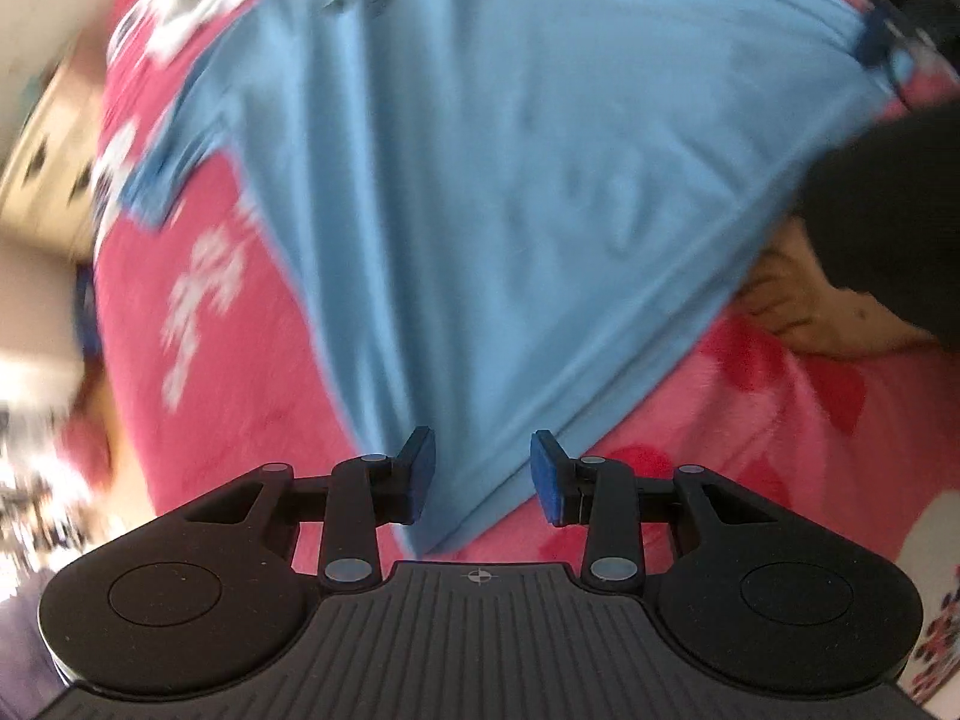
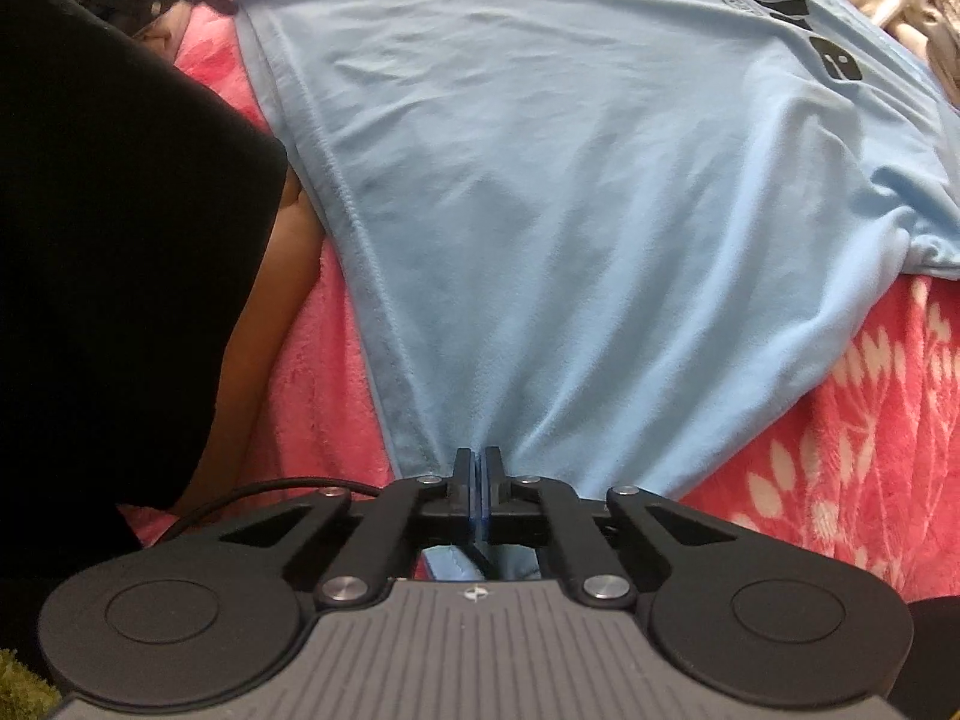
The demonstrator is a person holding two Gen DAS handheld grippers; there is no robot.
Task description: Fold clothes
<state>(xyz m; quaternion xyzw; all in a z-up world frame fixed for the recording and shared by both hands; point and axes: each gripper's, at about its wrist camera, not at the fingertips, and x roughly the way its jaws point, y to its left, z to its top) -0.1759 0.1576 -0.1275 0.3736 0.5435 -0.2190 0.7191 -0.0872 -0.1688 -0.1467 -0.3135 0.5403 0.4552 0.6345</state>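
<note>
My right gripper (image 2: 478,468) pinched tight on hem corner of light blue T-shirt (image 2: 570,180); shirt spread flat on pink floral blanket (image 2: 840,450); my left gripper (image 1: 482,474) spread wide, empty, over other hem corner; left view blurred.

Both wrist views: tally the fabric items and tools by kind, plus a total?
Light blue T-shirt: 1
Pink blanket under it: 1
Tools: 2, the left tool open at a shirt corner, the right tool shut on the shirt's hem corner
Total: 4
A blurred grey-white heap at the far edge of the left view is not counted.
</note>
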